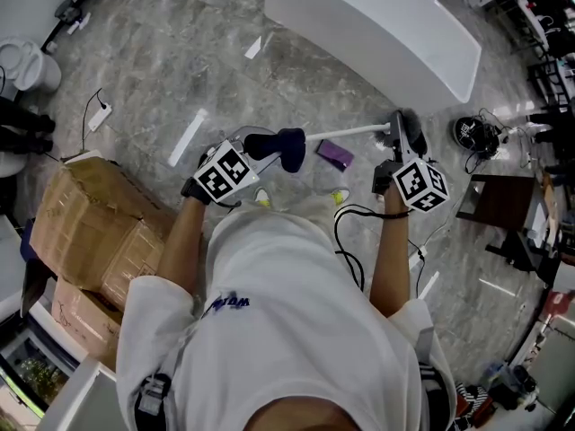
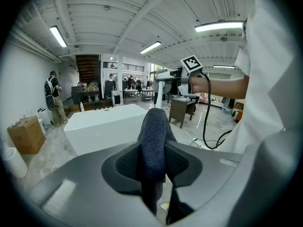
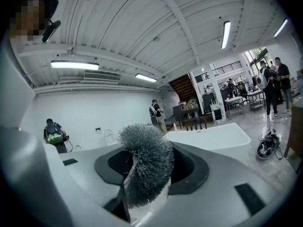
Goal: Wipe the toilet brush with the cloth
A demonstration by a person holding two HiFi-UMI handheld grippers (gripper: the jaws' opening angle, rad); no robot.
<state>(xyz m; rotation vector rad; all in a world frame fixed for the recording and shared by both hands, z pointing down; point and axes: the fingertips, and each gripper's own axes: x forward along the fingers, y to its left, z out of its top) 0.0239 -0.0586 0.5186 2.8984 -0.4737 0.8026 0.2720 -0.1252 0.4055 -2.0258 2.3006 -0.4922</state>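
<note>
The fingers of the left gripper (image 2: 152, 163) are pressed together on a fold of dark blue cloth (image 2: 154, 126), which stands up between the pads and hangs down below them. The fingers of the right gripper (image 3: 149, 168) are closed narrow on the grey bristle head of the toilet brush (image 3: 145, 148), the bristles bulging out above and to the sides of the pads. In the head view both grippers are held out in front of the person's white shirt (image 1: 287, 312), above the floor (image 1: 180, 70) and level with each other. The brush lies roughly level between them, its white handle running from the right gripper across to the cloth. The handle's free end reaches the cloth; whether the cloth wraps it cannot be told. A black cable (image 1: 346, 232) loops down beside the right forearm. On the grey marbled floor beneath the handle lies a small purple object (image 1: 334, 154). Cardboard boxes (image 1: 90, 232) are stacked to the person's left, and a long white tub (image 1: 377, 25) stands ahead.
</note>
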